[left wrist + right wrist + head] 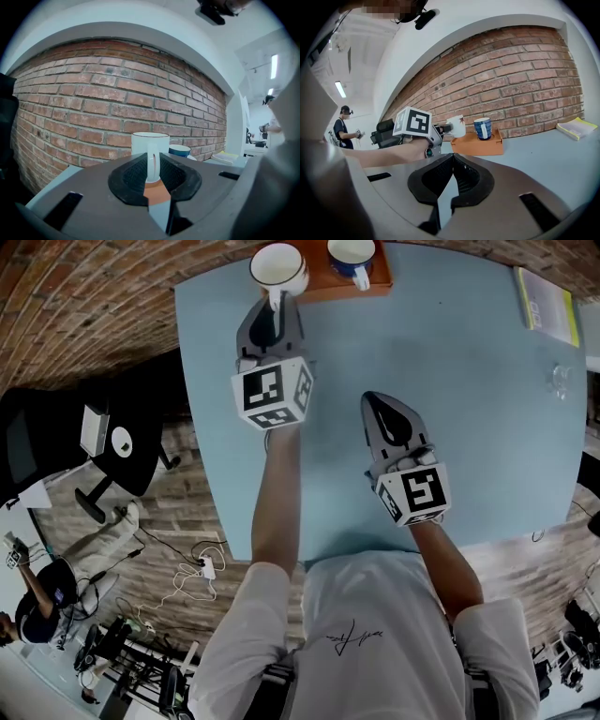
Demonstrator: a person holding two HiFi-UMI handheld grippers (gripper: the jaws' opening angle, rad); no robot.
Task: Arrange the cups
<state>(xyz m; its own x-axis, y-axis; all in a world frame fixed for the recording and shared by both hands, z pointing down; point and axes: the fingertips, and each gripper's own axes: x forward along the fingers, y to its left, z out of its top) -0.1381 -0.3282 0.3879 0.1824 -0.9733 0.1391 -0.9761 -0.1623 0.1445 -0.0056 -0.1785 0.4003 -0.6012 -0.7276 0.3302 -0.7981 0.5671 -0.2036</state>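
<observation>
While tray (322, 284) holds blue cup (352, 253), left gripper (274, 306) grips white cup (278, 266)

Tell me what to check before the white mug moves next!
1. Grip: left gripper shut on the white mug by its handle: ok.
2. Room: free space on the orange tray beside the blue cup: ok.
3. Gap: white mug and blue cup apart: ok.
4. Landing: mug's base resting on the tray: cannot tell.
5. Other hand: right gripper shut, empty, away from the tray: ok.
</observation>
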